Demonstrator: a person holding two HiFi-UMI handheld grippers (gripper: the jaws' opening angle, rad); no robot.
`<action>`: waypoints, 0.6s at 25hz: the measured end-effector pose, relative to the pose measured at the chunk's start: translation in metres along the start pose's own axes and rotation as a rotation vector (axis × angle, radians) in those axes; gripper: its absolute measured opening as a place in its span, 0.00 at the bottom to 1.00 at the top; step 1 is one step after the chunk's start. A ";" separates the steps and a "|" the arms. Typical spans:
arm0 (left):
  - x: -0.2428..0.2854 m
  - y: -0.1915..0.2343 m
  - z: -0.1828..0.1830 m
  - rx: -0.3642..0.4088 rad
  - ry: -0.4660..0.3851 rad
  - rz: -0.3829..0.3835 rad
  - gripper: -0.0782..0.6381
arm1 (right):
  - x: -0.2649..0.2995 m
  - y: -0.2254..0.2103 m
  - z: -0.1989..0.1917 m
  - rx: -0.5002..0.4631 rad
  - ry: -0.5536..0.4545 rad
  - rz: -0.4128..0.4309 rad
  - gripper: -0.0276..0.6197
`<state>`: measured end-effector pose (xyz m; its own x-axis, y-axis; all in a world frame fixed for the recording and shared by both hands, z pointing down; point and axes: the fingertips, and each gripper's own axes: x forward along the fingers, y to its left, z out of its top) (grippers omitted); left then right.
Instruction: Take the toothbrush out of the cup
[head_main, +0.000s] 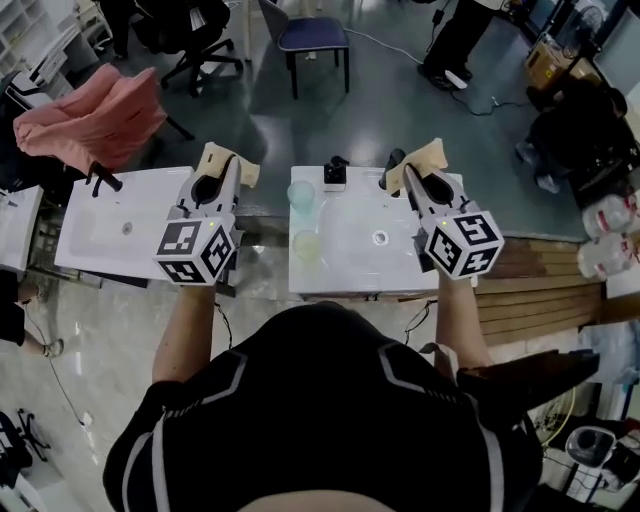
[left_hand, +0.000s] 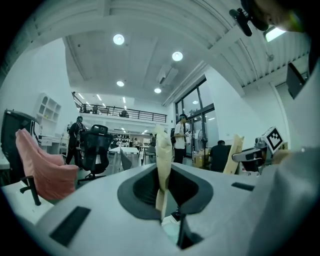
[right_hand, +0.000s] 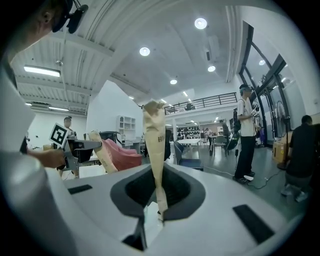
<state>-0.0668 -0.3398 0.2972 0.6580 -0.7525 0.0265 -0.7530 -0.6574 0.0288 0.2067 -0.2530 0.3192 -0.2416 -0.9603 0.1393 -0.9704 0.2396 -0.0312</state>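
2 translucent cups (head_main: 301, 195) sit on the white basin (head_main: 350, 272) between the tongs, nearer the left gripper (head_main: 228, 163), in the head view alone; no toothbrush can be made out. The right gripper (head_main: 424, 160) pad (right_hand: 159, 138) carries print starting "HI". Both tongs' jaws are pressed together, holding nothing

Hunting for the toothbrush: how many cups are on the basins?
2. Bluish cup on the right basin, far-left corner; yellowish cup just nearer the person. More may be hidden.
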 end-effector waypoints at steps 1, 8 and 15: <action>0.001 -0.002 0.000 -0.002 0.004 -0.005 0.16 | 0.000 0.000 0.000 0.001 -0.001 0.003 0.09; 0.003 -0.005 -0.013 -0.021 0.035 -0.012 0.16 | 0.002 -0.004 -0.005 0.006 0.008 0.000 0.09; 0.009 -0.011 -0.019 -0.033 0.046 -0.019 0.16 | 0.005 -0.007 -0.002 -0.007 0.001 0.005 0.09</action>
<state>-0.0522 -0.3382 0.3159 0.6723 -0.7368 0.0716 -0.7403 -0.6695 0.0622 0.2127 -0.2590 0.3217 -0.2469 -0.9589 0.1397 -0.9690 0.2459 -0.0250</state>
